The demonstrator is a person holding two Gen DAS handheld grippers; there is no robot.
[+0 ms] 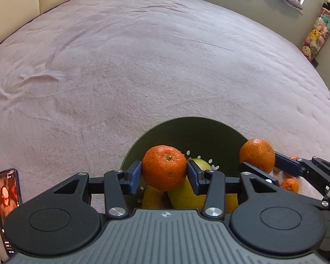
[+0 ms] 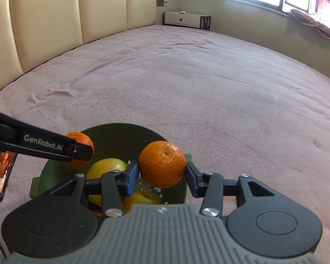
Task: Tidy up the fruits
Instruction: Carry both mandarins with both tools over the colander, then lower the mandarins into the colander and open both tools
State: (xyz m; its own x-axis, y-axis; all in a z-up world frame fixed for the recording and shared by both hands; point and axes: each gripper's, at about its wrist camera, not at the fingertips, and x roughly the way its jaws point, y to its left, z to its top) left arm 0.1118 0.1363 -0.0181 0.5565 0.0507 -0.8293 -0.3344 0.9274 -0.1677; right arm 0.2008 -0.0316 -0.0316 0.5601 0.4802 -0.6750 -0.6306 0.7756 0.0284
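- My left gripper (image 1: 164,171) is clamped on a mandarin (image 1: 164,167), blue pads pressing both its sides, stem end facing up toward the camera.
- My right gripper (image 2: 162,171) is likewise clenched around a second mandarin (image 2: 162,164), held just as squarely between the pads.
- Both fruits hang directly over the dark green colander bowl (image 1: 193,129), so the drop lies straight below each set of jaws; mine on the left sits nearer the bowl's middle, the right one closer to its rim.
- Inside the bowl lie yellow-green pears (image 2: 106,167), right under the left-hand mandarin; I judge it will land on them and may roll.
- Two more small mandarins (image 1: 290,185) rest on the pink bedspread (image 1: 143,66) beside the bowl, on the right gripper's side, so that hand is nearer for the next pick.
- A phone (image 1: 6,194) lies on the bed, well to my left.
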